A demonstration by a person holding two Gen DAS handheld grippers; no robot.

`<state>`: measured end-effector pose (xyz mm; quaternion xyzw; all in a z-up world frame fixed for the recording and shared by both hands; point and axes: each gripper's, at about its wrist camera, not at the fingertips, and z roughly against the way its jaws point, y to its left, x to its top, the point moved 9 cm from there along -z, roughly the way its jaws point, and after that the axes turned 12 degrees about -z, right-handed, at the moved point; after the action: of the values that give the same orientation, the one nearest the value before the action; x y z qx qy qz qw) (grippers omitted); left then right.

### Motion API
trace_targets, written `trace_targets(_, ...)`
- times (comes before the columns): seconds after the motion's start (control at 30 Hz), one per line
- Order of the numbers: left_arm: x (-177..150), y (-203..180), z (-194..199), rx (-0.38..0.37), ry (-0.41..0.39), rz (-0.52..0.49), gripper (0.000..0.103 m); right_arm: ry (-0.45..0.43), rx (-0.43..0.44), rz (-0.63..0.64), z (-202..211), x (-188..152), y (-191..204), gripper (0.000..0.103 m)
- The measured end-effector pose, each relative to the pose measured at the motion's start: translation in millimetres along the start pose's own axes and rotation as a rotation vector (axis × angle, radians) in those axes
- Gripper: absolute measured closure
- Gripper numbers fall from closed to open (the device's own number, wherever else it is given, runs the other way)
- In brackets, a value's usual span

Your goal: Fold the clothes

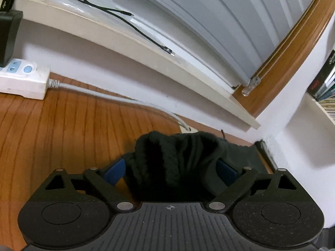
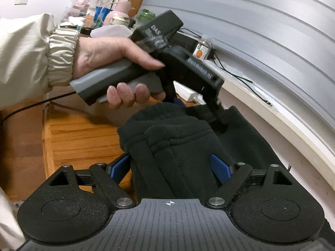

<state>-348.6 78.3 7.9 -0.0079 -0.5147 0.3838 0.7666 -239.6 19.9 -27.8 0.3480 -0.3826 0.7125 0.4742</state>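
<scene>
Both grippers, left (image 1: 171, 170) and right (image 2: 170, 168), stood wide open around the bunched black garment (image 2: 178, 138), which lay on the wooden table (image 1: 62, 125) under a white windowsill (image 1: 129, 48) with grey blinds (image 1: 209, 10).

Black garment (image 2: 178, 138) lies bunched between the right hand-held gripper's (image 2: 170, 167) spread blue pads (on a wooden table (image 2: 79, 133)).

Black fleecy cloth garment (image 2: 178, 142), matt, ribbed cuff. Orange-brown wood-grain worktop (image 1: 62, 125), smooth, slight sheen. Left hand-held gripper (image 1: 173, 171): matt black plastic, blue textured pads.
</scene>
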Motion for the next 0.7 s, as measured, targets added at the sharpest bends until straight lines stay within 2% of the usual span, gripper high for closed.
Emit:
trace_targets(0.17,-5.8,-3.4,-11.5,0.059,0.061,-0.055,0.005,0.006,-0.065,0.112,-10.3,-9.7,8.8,0.019)
trace_targets(0.23,-6.4,-3.1,-14.0,0.078,0.071,-0.065,0.006,0.004,-0.061,0.109,-12.4,-9.4,7.5,0.018)
trace_targets(0.33,-6.6,-3.7,-15.9,0.089,0.078,-0.078,0.02,0.003,-0.05,0.094,-15.1,-8.3,4.8,0.02)
trace_targets(0.37,-6.5,-3.9,-15.9,0.1,0.073,-0.088,0.029,0.003,-0.043,0.089,-15.9,-8.6,3.6,0.028)
trace_targets(0.4,-6.4,-4.2,-15.8,0.112,0.068,-0.098,0.031,0.005,-0.031,0.069,-16.4,-8.7,1.5,0.037)
trace_targets(0.5,-4.6,-7.8,-14.6,0.135,0.04,-0.113,0.04,-0.025,-0.012,-0.007,-13.0,-4.0,-8.7,0.054)
trace_targets(0.57,-0.5,-12.2,-12.2,0.141,0.02,-0.111,0.046,-0.056,-0.014,-0.037,-8.5,-0.4,-15.0,0.061)
trace_targets(0.7,23.2,-36.8,-2.2,0.123,-0.031,-0.14,0.053,-0.119,-0.042,-0.015,5.0,7.3,-18.6,0.064)
